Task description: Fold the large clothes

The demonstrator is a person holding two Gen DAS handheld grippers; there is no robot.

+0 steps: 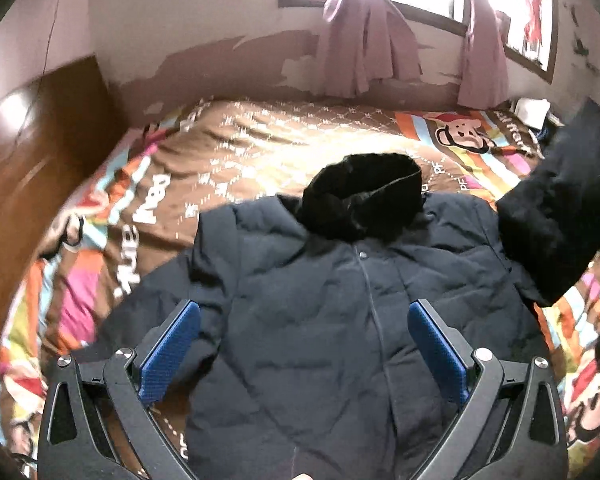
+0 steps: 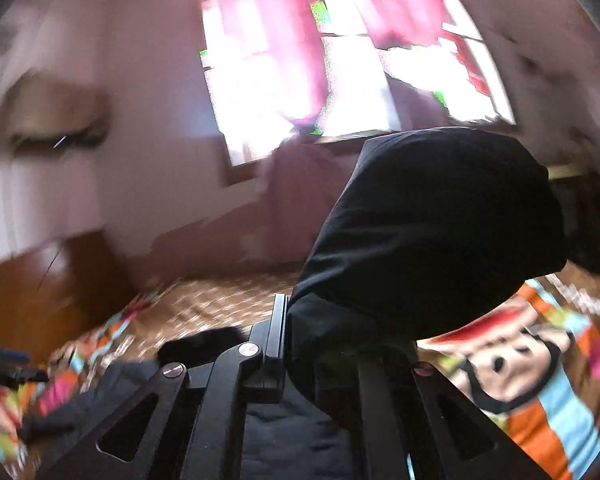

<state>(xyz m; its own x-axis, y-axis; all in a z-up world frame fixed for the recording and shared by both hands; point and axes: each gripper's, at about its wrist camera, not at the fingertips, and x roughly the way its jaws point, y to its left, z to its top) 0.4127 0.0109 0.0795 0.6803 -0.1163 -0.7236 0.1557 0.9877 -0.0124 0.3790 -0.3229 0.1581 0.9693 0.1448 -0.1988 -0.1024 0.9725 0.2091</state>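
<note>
We record one dark navy quilted jacket, front up on the bed, long axis running toward the window-side edge, furry hood leading. Left tongs wide, empty; right tongs clamped on its lifted sleeve.

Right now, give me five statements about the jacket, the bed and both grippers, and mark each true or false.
1. The jacket lies front up on the bed. True.
2. The left gripper is shut on the hem. False: its jaws stand open with nothing pinched.
3. The right gripper is shut on the sleeve and holds it above the bed. True.
4. The hood is folded under the jacket. False: it lies in plain sight at the collar.
5. The bed has a plain white sheet. False: it is brown with striped cartoon monkeys.
</note>
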